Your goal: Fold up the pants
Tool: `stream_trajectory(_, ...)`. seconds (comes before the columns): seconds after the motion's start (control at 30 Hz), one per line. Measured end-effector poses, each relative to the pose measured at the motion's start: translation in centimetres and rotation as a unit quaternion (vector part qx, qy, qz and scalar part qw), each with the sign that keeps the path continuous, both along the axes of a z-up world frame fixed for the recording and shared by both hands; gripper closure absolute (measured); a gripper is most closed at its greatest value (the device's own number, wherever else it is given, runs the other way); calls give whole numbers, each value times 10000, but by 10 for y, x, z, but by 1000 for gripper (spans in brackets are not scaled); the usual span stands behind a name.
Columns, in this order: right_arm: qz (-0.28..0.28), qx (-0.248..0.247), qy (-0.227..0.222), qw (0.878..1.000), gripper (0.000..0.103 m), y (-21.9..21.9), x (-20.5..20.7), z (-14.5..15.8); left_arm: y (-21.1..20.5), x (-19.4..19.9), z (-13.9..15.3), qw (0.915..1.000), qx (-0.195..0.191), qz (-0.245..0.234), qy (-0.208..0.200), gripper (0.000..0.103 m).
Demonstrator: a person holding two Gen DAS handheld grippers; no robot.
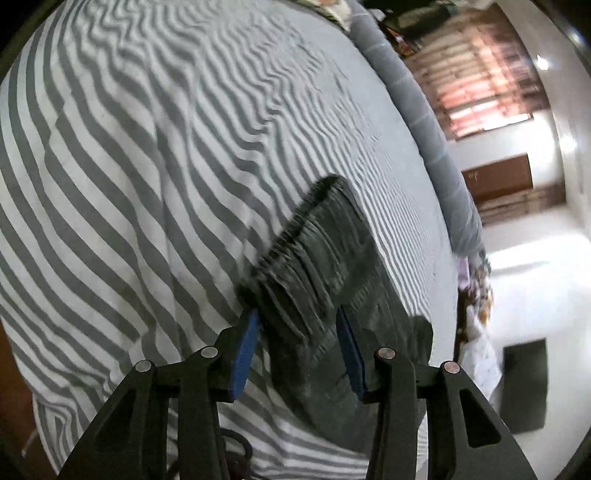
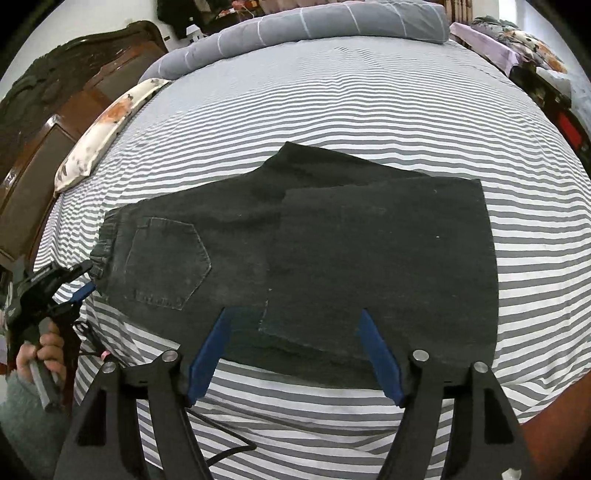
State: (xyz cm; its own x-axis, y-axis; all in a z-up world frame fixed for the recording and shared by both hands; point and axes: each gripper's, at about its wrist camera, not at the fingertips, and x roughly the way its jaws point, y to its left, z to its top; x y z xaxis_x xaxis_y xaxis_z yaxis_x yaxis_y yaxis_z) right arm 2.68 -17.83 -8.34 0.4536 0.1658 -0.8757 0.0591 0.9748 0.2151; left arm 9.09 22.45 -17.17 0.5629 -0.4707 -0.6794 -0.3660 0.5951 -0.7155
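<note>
Black pants half folded on a striped bed, both grippers parted at the near edge

Nearest in the right wrist view, the right gripper (image 2: 295, 314) hangs over the near hem of the pants (image 2: 332, 251) with its blue pads wide apart and pressing on nothing (the folded-over leg end lies just below the gap). To the left, the left gripper (image 1: 295, 314) sits at the waistband (image 1: 306, 254), jaws apart with the gathered band between the pads, neither pad visibly pinching it; a hand (image 2: 40, 354) grips its handle. The pants lie flat on the striped sheet (image 2: 332, 107), back pocket (image 2: 166, 262) up, legs doubled over the seat. Farther off, a patterned pillow (image 2: 103, 129) lies at the left edge and a grey duvet (image 2: 314, 22) is rolled along the far side.
</note>
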Motion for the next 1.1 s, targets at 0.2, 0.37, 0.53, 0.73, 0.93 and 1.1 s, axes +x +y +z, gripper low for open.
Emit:
stream_trajectory(0.2,76,-84,45,9999,33,10,2,1,7,4,-18,9995,-280,129,64,59)
stream_trajectory(0.37,149,-152,79,9997,33,19,5,0,-3,12,-11,9998,-167,69,0,58)
stream_trajectory(0.53,181,-142,67,9997,32,26,8,-2,-2,11,-13,9998,-151,55,-71,58)
stream_trajectory(0.73,110,-233,205,9995,31,27,16,-15,-15,21,-9,9996,209,-118,-127,46)
stream_trajectory(0.93,-47,-101,287,9995,31,19,13,-25,-32,24,3,9956,890,-267,-114,69)
stream_trajectory(1.1,-282,70,215,9993,31,-4,6,-21,-44,19,24,9934,1122,-207,-132,81)
